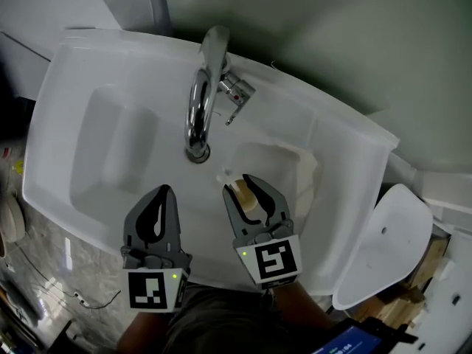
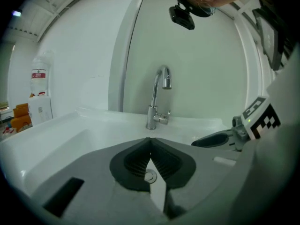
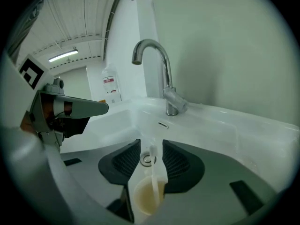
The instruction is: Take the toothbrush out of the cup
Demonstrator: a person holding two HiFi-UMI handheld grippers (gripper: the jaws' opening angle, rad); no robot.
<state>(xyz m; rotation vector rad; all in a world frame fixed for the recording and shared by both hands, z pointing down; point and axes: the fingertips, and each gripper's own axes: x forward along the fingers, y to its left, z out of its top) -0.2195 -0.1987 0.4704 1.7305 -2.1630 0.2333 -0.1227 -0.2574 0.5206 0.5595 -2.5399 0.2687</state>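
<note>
White toothbrush stands in a cream cup, head up and leaning toward the jaw tips. The cup sits low over the white sink, in front of the chrome faucet.

Step in hand, as I read it, is steadying the cup so the brush can be pulled. To do it well:
- Close the right jaws on the cup wall gently and squarely and keep it upright. It looks light and likely to tip or slide on wet porcelain.
- Bring the other gripper to the brush handle above the rim, not the bristles.
- Draw the brush out along its own lean so it doesn't drag the cup over.

Right gripper: jaws spread wide, with the cup and brush in the gap, the cup deep toward the throat. I can't see the pads pressing on the cup, so I count it as straddled, not gripped.

Left gripper: jaws closed tip to tip with nothing between them, hanging just beside the right one over the basin's front edge. It has to open before it can take the brush.
</note>
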